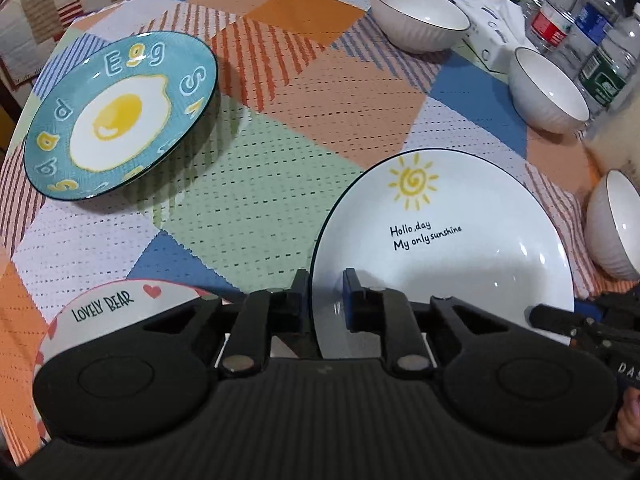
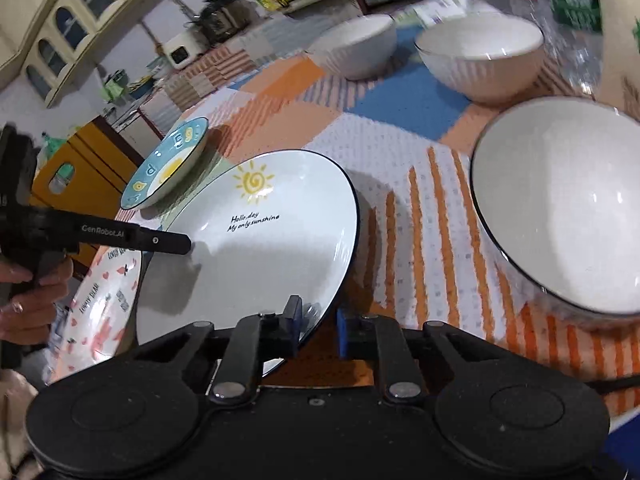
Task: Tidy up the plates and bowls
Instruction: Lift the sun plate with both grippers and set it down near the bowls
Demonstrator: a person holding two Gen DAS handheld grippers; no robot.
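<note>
Both grippers are straddling the sunshine plate (image 1: 460, 248): the left gripper (image 1: 326, 300) is closing around its near-left rim, the right gripper (image 2: 318, 330) around its near-right rim, though real clamping is hard to judge. Its left part is lying over the bear plate (image 2: 100, 312), half hidden. Farther off, the egg plate (image 1: 120, 116) and three white bowls (image 1: 418, 16) are sitting on a patchwork tablecloth (image 1: 256, 200). Bottles (image 1: 560, 16) and cabinets (image 2: 68, 28) are blurring behind.
</note>
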